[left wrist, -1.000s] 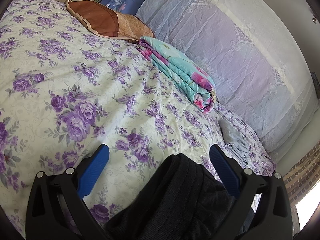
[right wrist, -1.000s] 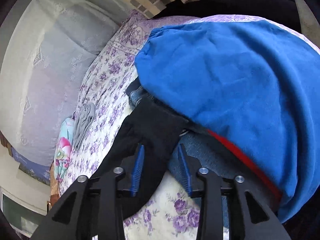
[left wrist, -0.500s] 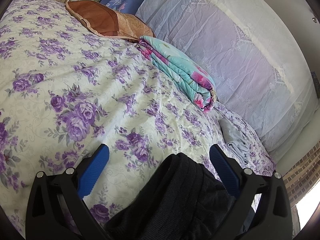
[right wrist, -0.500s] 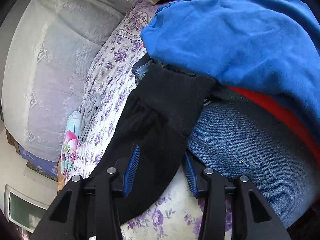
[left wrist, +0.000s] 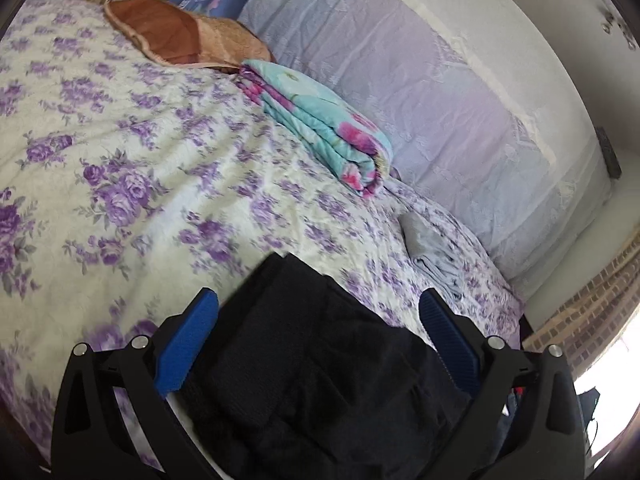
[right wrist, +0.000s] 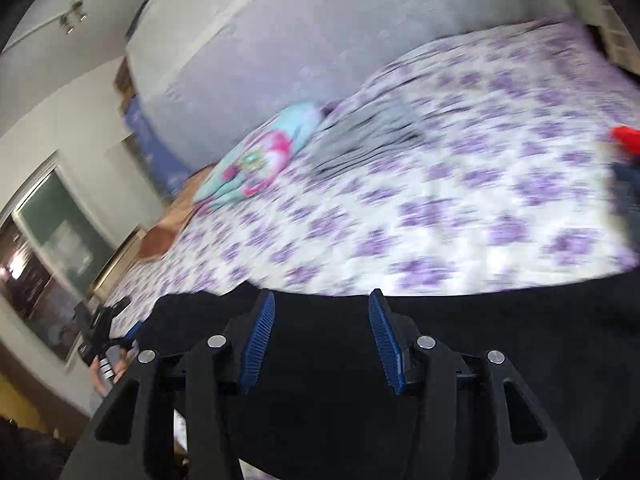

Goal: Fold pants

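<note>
Floral bedspread (left wrist: 120, 152) under seemingly black pants (left wrist: 320, 360)

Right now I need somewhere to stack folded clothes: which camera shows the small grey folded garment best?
The left wrist view: the grey garment lies sharp on the floral bedspread, beyond the folded turquoise blanket. The right wrist view shows it only as a motion-blurred grey streak.

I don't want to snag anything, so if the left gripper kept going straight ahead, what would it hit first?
The black pants already lying between the left gripper jaws; beyond them, probably bare floral bedspread. The folded turquoise blanket looks farther off, though depth is unclear.
</note>
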